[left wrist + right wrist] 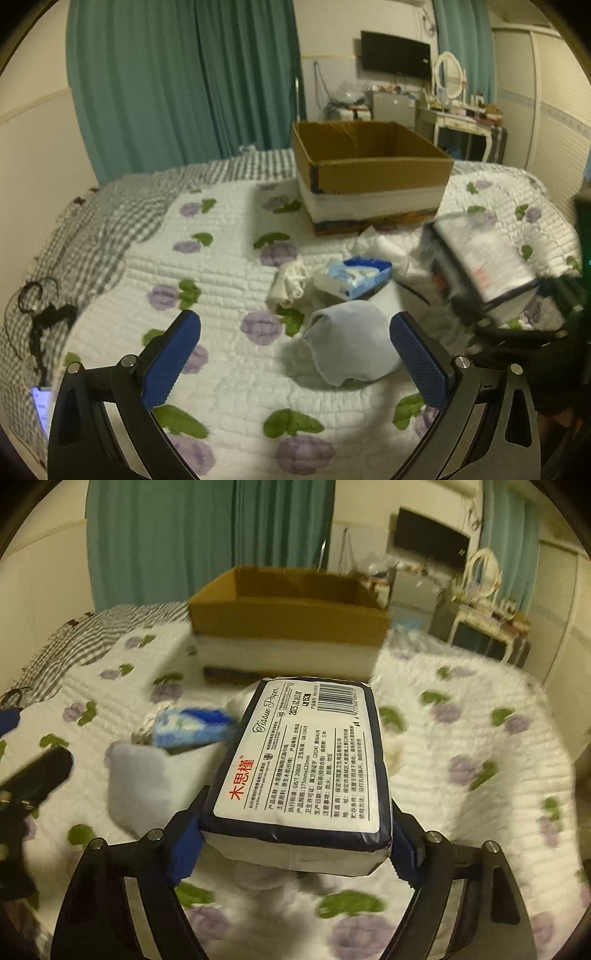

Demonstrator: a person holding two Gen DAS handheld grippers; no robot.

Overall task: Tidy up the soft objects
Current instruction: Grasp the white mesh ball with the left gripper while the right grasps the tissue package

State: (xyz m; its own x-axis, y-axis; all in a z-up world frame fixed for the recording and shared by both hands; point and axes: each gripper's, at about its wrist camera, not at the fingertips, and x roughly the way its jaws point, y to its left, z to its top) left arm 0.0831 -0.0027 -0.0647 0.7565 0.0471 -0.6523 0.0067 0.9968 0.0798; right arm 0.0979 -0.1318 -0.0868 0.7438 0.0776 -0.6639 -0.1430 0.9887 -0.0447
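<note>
My right gripper [295, 845] is shut on a navy and white tissue paper pack [310, 760] and holds it above the bed; the pack also shows blurred in the left wrist view [484, 262]. My left gripper [295, 354] is open and empty, its blue pads either side of a pale blue sock [351, 343] lying on the quilt. Behind the sock lie a blue and white wipes pack [354, 277], a cream cloth [290, 282] and white cloths [384, 247]. An open cardboard box [369, 173] stands on the bed beyond them.
The bed has a white quilt with purple flowers [221, 280] and a grey checked blanket [92, 236] at left. A phone [40, 406] and black cable [40, 321] lie at the left edge. Teal curtains, a TV and a dressing table stand behind.
</note>
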